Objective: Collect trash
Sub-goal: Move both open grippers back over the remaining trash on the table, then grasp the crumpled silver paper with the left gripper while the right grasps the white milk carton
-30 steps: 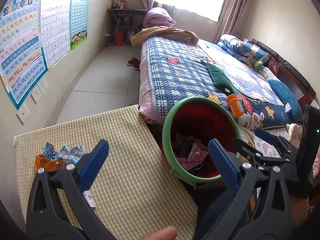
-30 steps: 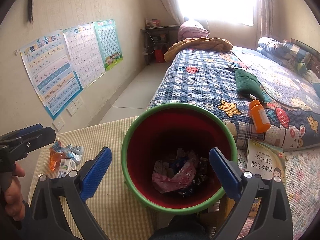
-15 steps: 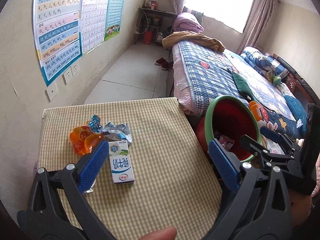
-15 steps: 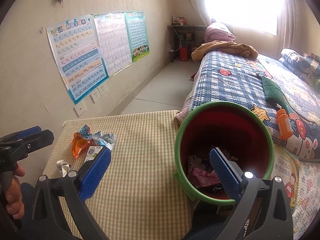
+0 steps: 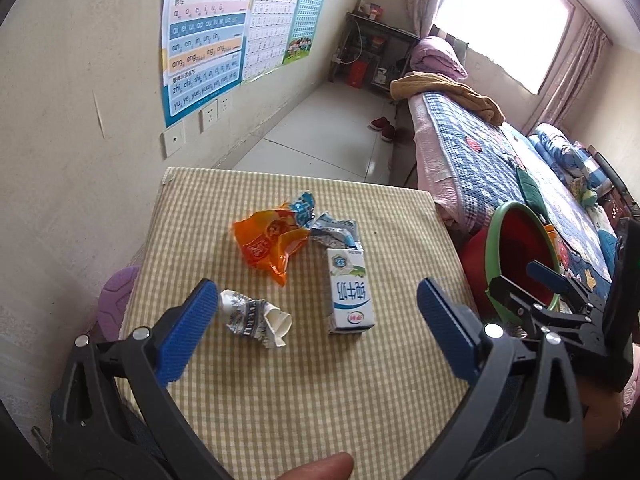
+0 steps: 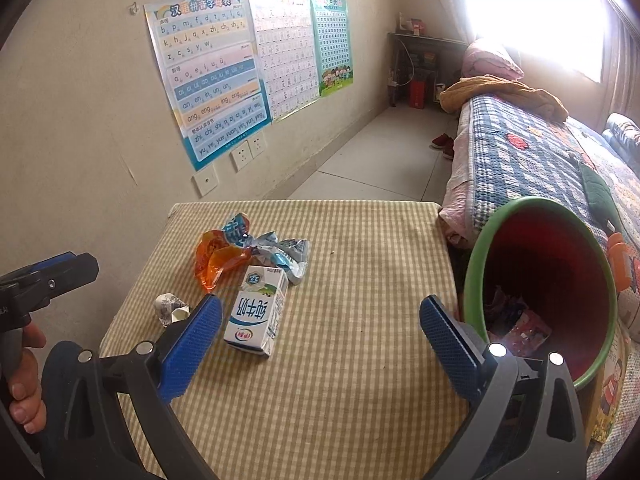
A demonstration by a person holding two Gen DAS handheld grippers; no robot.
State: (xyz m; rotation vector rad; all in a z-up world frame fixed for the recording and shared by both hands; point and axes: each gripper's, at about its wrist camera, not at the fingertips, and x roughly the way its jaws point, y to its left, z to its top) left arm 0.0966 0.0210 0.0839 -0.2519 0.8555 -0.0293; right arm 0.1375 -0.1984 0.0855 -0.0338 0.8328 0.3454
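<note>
On the checked tablecloth [image 5: 320,380] lie a white milk carton [image 5: 349,293], a crumpled paper cup [image 5: 254,317], an orange wrapper [image 5: 269,245] and silver-blue wrappers [image 5: 330,229]. My left gripper [image 5: 316,330] is open and empty, hovering above the carton and the cup. My right gripper [image 6: 320,340] is open and empty, just right of the carton [image 6: 256,316]. A red bin with a green rim [image 6: 544,280], trash inside, stands off the table's right edge; it also shows in the left wrist view [image 5: 520,256].
A wall with posters [image 6: 208,76] and sockets runs along the left. A bed with a blue quilt [image 6: 532,160] lies to the right behind the bin. A tiled floor strip [image 5: 332,136] runs between them. A book [image 6: 610,396] lies beside the bin.
Both grippers have swung left from over the bin to over the table. The carton, cup and wrappers have come into full view. Both stay open.
</note>
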